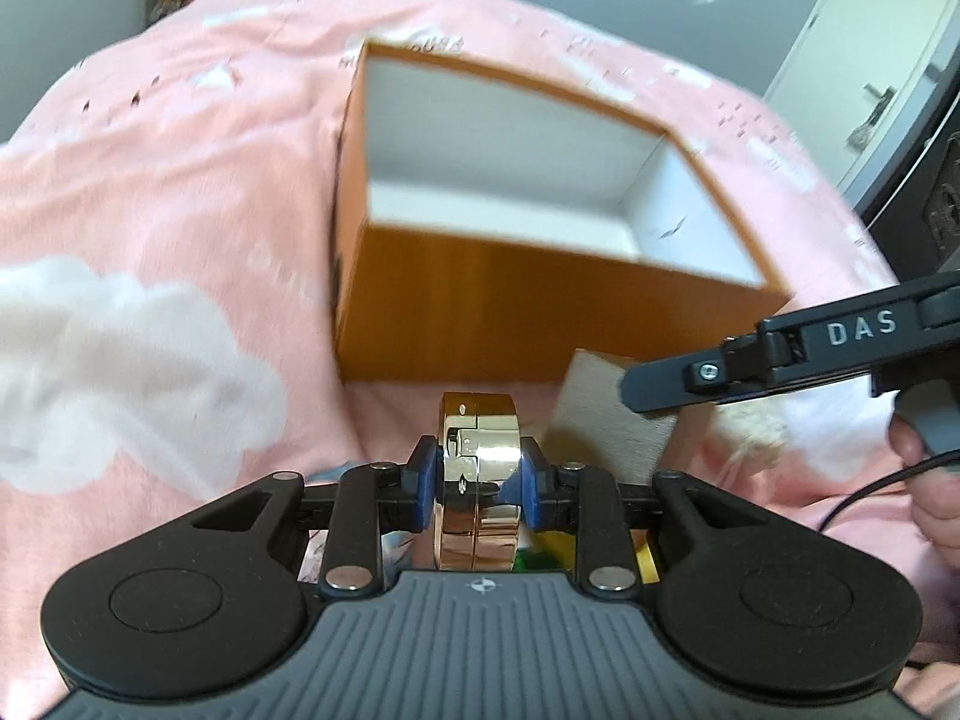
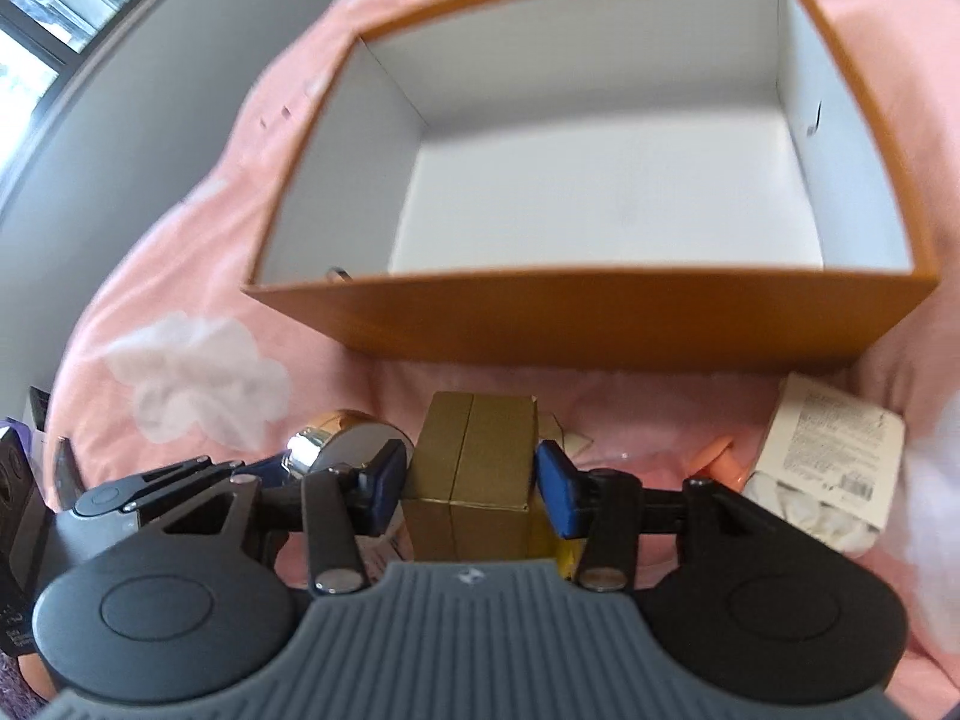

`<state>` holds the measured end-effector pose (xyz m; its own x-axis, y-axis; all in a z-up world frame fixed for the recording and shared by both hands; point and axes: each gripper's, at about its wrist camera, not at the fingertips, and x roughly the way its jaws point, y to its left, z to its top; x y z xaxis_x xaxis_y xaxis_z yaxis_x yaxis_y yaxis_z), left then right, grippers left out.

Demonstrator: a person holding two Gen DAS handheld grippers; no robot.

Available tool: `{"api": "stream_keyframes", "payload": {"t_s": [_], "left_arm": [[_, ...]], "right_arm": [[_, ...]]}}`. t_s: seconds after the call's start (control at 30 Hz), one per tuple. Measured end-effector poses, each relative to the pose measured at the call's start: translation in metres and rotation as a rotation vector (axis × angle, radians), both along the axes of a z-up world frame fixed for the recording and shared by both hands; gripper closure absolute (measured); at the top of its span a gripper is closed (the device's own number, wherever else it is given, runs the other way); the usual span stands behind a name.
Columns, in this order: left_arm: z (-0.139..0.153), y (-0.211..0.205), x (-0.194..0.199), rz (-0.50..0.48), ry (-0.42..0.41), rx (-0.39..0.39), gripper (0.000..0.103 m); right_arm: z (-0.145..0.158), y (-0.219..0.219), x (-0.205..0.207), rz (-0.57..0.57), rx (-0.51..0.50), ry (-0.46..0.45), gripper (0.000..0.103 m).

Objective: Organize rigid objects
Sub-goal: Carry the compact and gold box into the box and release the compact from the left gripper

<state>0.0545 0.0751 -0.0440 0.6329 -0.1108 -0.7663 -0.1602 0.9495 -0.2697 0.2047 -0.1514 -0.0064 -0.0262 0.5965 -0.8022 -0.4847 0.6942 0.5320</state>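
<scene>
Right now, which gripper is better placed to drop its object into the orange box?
Right. The right gripper holds the gold carton squarely before the orange box.

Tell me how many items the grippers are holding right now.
2. The left gripper is shut on a shiny gold round case; the right gripper is shut on a gold cardboard box. Both are in front of the empty orange box.
</scene>
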Motion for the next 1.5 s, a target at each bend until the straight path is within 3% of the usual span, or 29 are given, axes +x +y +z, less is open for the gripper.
{"api": "stream_keyframes", "payload": {"t_s": [0.13,0.37,0.47,0.57,0.77,0.9,1.13,1.23,1.5], "left_arm": [[0.029,-0.001,-0.003,-0.004,-0.083,-0.003,0.072],[0.083,0.001,0.009,0.023,-0.276,0.029,0.072],[0.095,0.008,0.030,0.040,-0.319,0.026,0.072],[0.096,0.011,0.053,0.027,-0.310,0.006,0.072],[0.065,0.022,0.110,-0.022,-0.146,-0.050,0.072],[0.034,0.014,0.141,-0.071,0.013,-0.012,0.072],[-0.001,0.004,0.164,-0.127,0.199,0.010,0.072],[-0.009,0.009,0.166,-0.122,0.250,-0.018,0.072],[-0.017,-0.005,0.164,-0.147,0.319,0.100,0.071]], "right_arm": [[0.030,-0.006,0.002,-0.001,0.070,-0.053,0.055],[0.094,-0.019,0.018,-0.037,0.183,-0.229,0.055],[0.105,-0.018,0.034,-0.073,0.187,-0.269,0.056],[0.101,-0.013,0.052,-0.113,0.180,-0.280,0.056],[0.073,0.001,0.088,-0.163,0.062,-0.305,0.056],[0.043,0.005,0.100,-0.172,0.006,-0.260,0.056],[0.010,0.003,0.105,-0.164,-0.010,-0.199,0.056],[0.002,0.001,0.103,-0.159,-0.016,-0.191,0.056],[-0.015,0.009,0.099,-0.128,-0.006,-0.155,0.056]]}}
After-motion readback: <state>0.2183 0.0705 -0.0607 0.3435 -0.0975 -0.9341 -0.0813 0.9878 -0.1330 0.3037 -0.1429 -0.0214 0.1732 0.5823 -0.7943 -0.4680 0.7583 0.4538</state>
